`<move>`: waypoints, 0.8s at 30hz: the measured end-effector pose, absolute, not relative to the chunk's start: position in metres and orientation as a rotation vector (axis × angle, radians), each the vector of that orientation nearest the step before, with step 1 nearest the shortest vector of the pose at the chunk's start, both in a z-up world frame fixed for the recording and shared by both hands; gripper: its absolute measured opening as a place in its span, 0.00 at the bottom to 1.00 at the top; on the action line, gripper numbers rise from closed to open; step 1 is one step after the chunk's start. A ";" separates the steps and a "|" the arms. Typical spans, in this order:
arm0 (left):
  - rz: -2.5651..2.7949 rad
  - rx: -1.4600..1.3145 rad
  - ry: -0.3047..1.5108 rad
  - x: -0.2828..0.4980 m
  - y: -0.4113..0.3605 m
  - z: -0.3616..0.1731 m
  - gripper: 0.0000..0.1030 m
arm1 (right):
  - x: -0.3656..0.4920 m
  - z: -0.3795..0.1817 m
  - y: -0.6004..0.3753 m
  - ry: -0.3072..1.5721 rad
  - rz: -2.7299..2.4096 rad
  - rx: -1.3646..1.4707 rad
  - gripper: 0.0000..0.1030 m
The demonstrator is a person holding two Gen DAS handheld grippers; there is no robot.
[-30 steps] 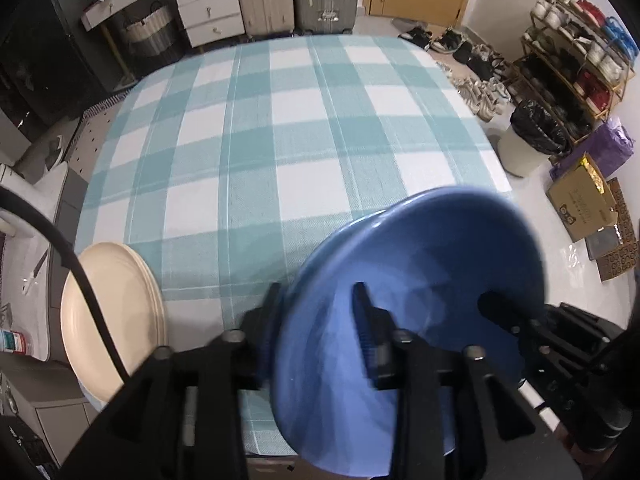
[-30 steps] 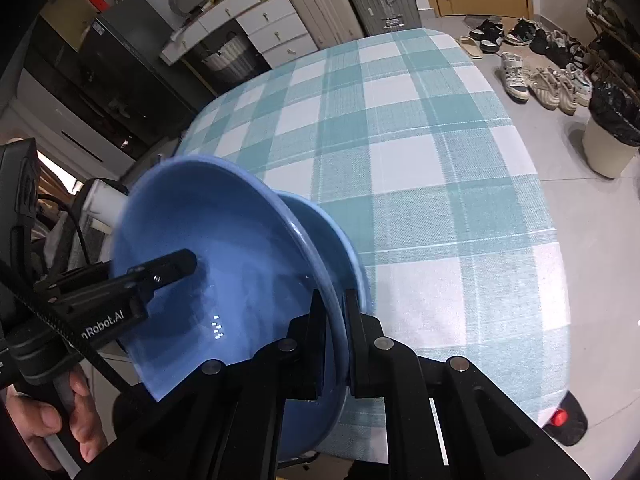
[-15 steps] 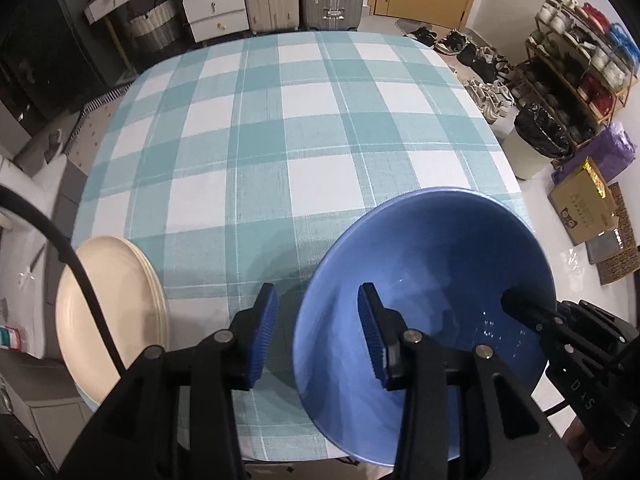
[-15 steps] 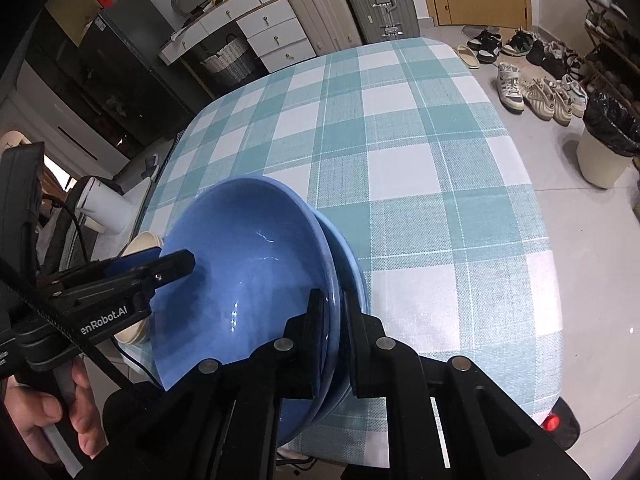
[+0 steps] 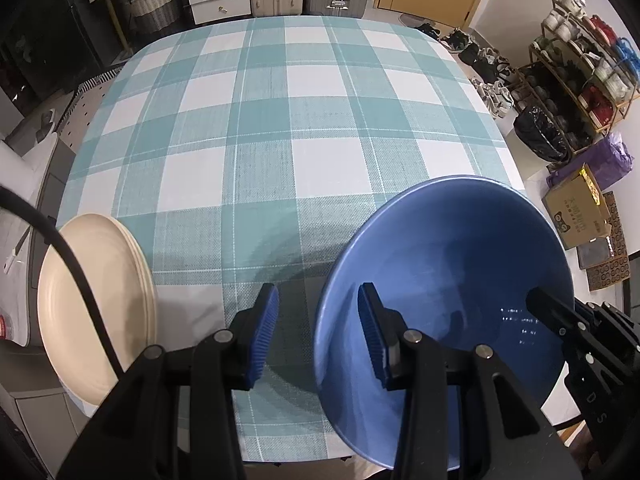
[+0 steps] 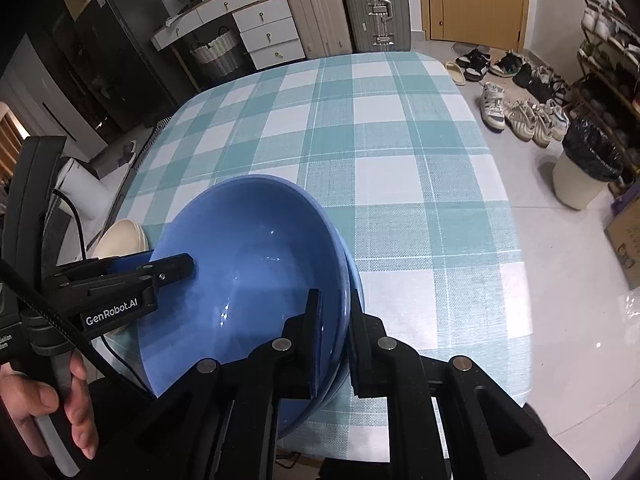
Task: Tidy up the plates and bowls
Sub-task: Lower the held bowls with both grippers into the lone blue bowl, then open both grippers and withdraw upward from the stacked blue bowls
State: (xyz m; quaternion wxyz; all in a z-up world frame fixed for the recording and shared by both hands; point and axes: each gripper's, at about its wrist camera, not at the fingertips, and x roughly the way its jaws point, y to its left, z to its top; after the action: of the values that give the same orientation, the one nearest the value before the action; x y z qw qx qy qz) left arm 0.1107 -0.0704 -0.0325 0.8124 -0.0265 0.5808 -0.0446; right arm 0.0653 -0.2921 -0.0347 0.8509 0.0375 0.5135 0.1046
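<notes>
A stack of blue bowls (image 5: 448, 280) sits near the front right of the checked table (image 5: 280, 120); it also shows in the right wrist view (image 6: 248, 272). My right gripper (image 6: 334, 336) is shut on the bowls' right rim. My left gripper (image 5: 316, 328) is open at the bowls' left rim, with one finger inside the bowl and one outside, not touching. A stack of cream plates (image 5: 92, 304) lies at the table's front left corner, left of my left gripper; it shows small in the right wrist view (image 6: 120, 236).
Beyond the table's right edge are a bin (image 6: 584, 172), shoes (image 6: 520, 116), a shoe rack (image 5: 576, 68) and a cardboard box (image 5: 576, 212). Suitcases (image 6: 344, 4) and drawers (image 6: 264, 28) stand behind the far edge.
The blue bowl has tipped from tilted down to level on the table. My left gripper has let go of the rim and opened. The right gripper stays shut on the rim.
</notes>
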 end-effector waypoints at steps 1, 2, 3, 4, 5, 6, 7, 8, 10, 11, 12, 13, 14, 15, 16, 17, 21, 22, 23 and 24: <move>-0.097 -0.061 1.241 0.111 -0.070 -0.033 0.40 | 0.065 -0.034 -0.292 1.081 0.217 0.071 0.11; -0.099 -0.064 1.241 0.111 -0.069 -0.033 0.40 | 0.064 -0.032 -0.291 1.077 0.206 0.054 0.11; -0.100 -0.065 1.243 0.111 -0.069 -0.034 0.40 | 0.063 -0.031 -0.289 1.071 0.194 0.034 0.11; -0.102 -0.067 1.244 0.111 -0.069 -0.035 0.40 | 0.062 -0.030 -0.289 1.062 0.186 0.019 0.13; -0.105 -0.070 1.245 0.111 -0.069 -0.035 0.40 | 0.061 -0.028 -0.288 1.053 0.181 0.008 0.15; -0.107 -0.072 1.246 0.111 -0.068 -0.036 0.40 | 0.061 -0.028 -0.289 1.053 0.185 0.010 0.18; -0.109 -0.077 1.248 0.110 -0.068 -0.037 0.40 | 0.061 -0.028 -0.289 1.054 0.187 0.016 0.18; -0.111 -0.082 1.248 0.110 -0.068 -0.038 0.40 | 0.061 -0.028 -0.290 1.053 0.186 0.023 0.18; -0.113 -0.088 1.246 0.109 -0.067 -0.039 0.40 | 0.061 -0.028 -0.293 1.045 0.182 0.038 0.18; -0.112 -0.084 1.247 0.108 -0.068 -0.041 0.40 | 0.061 -0.027 -0.294 1.042 0.183 0.044 0.18; -0.112 -0.082 1.244 0.108 -0.067 -0.041 0.40 | 0.060 -0.026 -0.296 1.031 0.188 0.057 0.18; -0.113 -0.081 1.240 0.107 -0.067 -0.040 0.40 | 0.059 -0.024 -0.297 1.021 0.191 0.066 0.18; -0.116 -0.081 1.234 0.107 -0.067 -0.039 0.40 | 0.058 -0.022 -0.298 1.007 0.195 0.075 0.18; -0.120 -0.085 1.224 0.106 -0.066 -0.038 0.40 | 0.056 -0.019 -0.299 0.986 0.201 0.085 0.18; -0.121 -0.086 1.212 0.105 -0.066 -0.036 0.40 | 0.054 -0.016 -0.299 0.971 0.208 0.091 0.18; -0.122 -0.084 1.201 0.104 -0.066 -0.034 0.40 | 0.052 -0.013 -0.299 0.954 0.217 0.097 0.18; -0.131 -0.096 1.160 0.098 -0.063 -0.027 0.45 | 0.039 -0.003 -0.295 0.863 0.261 0.113 0.19; -0.126 -0.099 1.155 0.097 -0.062 -0.027 0.45 | 0.037 -0.003 -0.294 0.848 0.269 0.118 0.20; -0.123 -0.108 1.145 0.094 -0.061 -0.026 0.45 | 0.035 -0.002 -0.293 0.832 0.279 0.125 0.21; -0.125 -0.123 1.127 0.090 -0.058 -0.026 0.45 | 0.030 -0.002 -0.291 0.802 0.294 0.140 0.27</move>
State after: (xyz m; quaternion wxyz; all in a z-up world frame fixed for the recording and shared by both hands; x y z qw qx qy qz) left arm 0.0905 -0.0584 -0.0257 0.8418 -0.0583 0.5333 -0.0593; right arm 0.0301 -0.2914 -0.0019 0.9078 0.0677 0.3887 0.1425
